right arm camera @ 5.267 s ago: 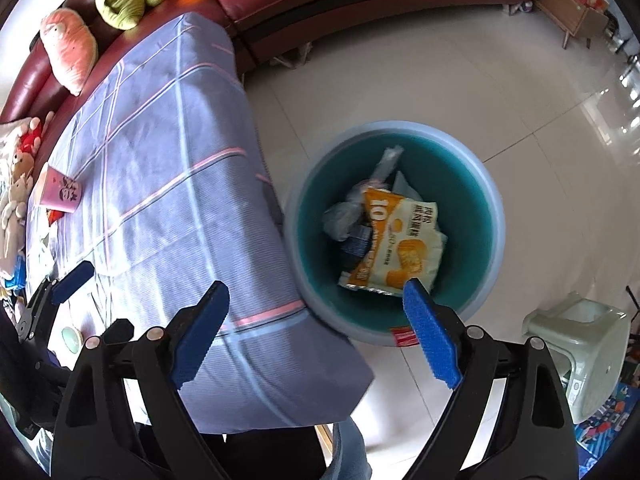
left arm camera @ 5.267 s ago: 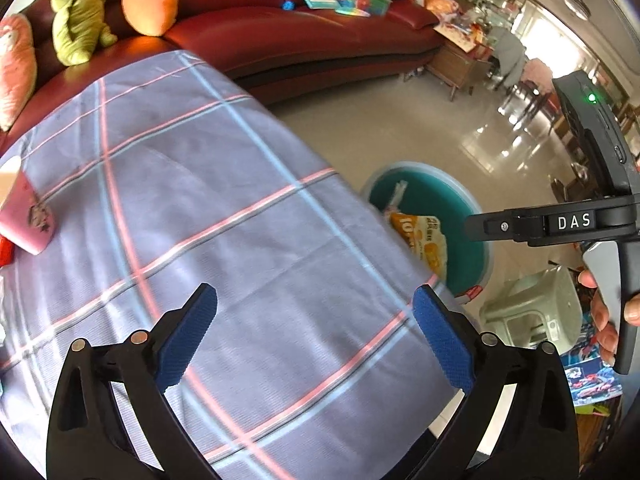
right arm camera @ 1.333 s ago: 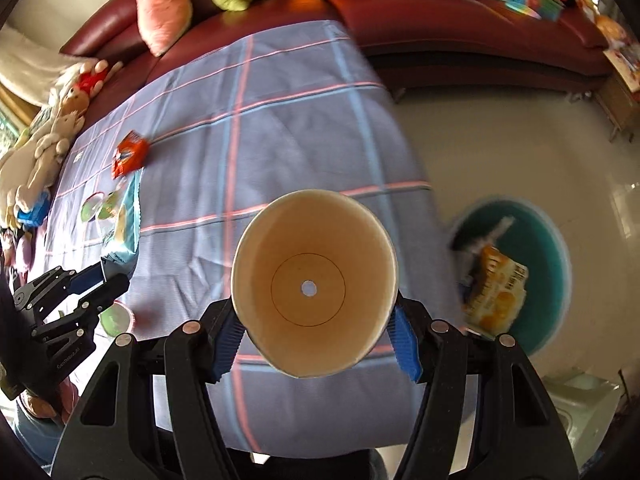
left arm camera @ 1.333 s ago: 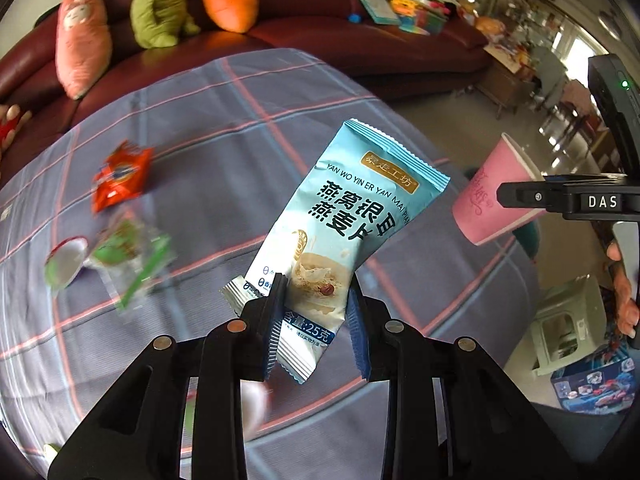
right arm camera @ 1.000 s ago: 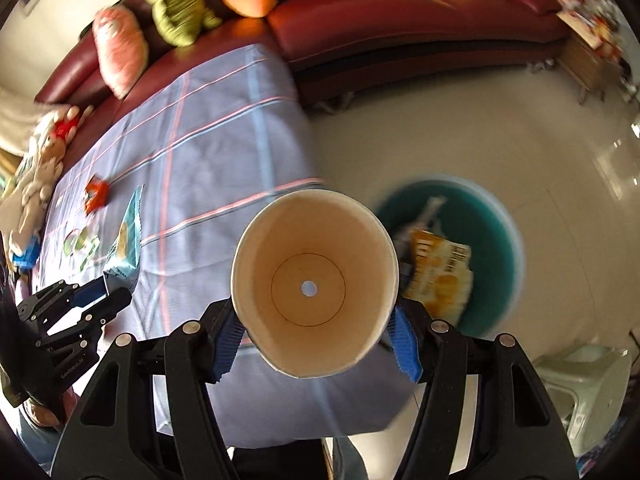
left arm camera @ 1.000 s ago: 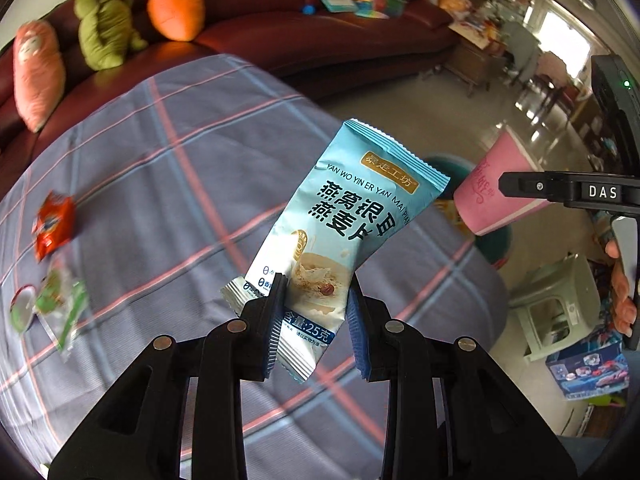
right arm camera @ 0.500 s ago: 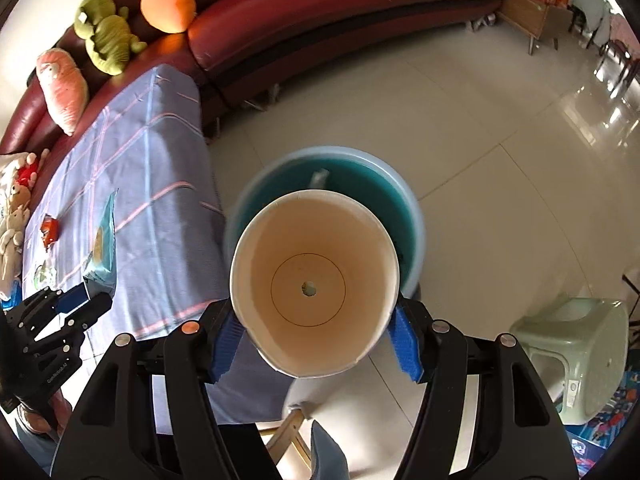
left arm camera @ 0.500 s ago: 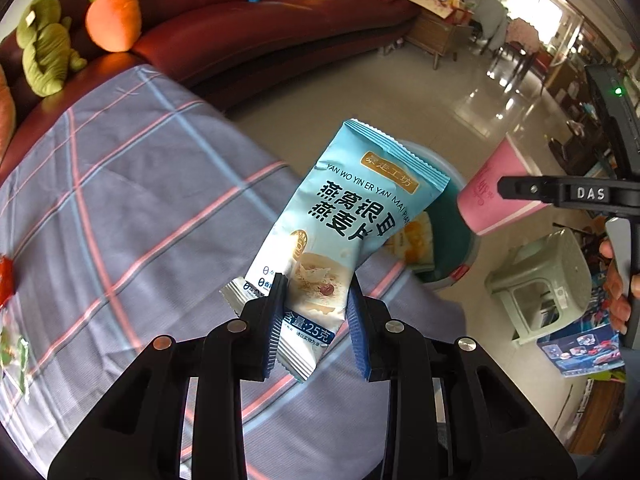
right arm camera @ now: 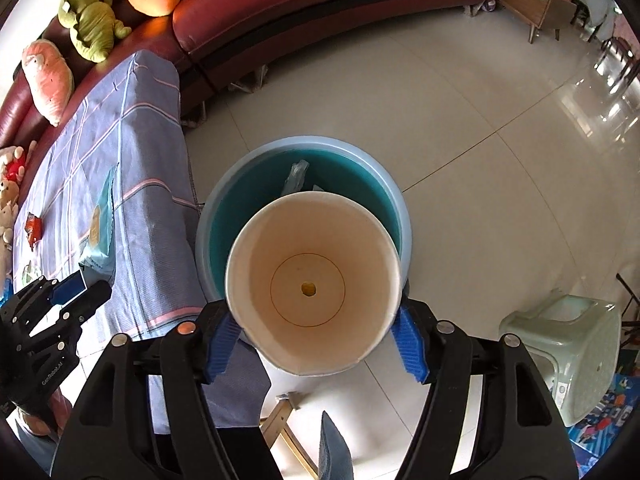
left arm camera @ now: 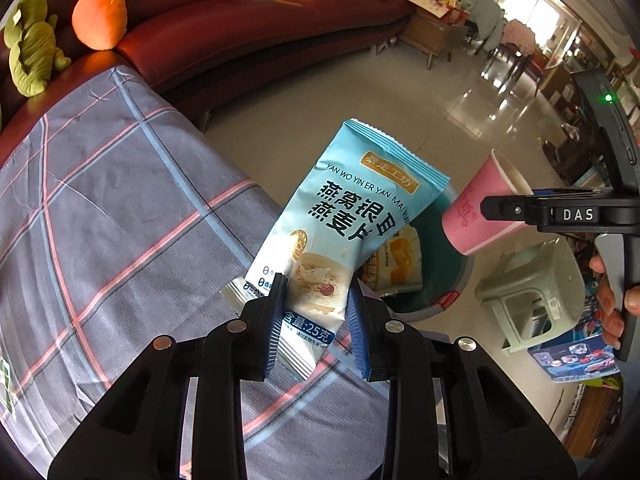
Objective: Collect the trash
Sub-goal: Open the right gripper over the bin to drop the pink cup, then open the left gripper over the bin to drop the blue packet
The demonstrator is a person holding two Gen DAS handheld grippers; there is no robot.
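My left gripper (left arm camera: 316, 320) is shut on a light blue snack packet (left arm camera: 352, 220) and holds it above the table edge, toward the teal trash bin (left arm camera: 460, 272). My right gripper (right arm camera: 314, 340) is shut on a pink paper cup (right arm camera: 312, 284), its open mouth facing the camera, held over the bin (right arm camera: 384, 184). The cup also shows in the left wrist view (left arm camera: 476, 212). The bin holds an orange snack bag (left arm camera: 400, 256) and crumpled plastic (right arm camera: 296, 176).
The table with a blue plaid cloth (left arm camera: 100, 220) is at the left; a red wrapper (right arm camera: 33, 227) lies on it. A dark red sofa (left arm camera: 240, 24) with plush toys (left arm camera: 100, 12) runs behind. A pale green stool (right arm camera: 576, 340) stands right of the bin.
Both grippers have swung from the table to the bin, the left carrying the packet, the right carrying the cup. The bin now sits directly under the cup.
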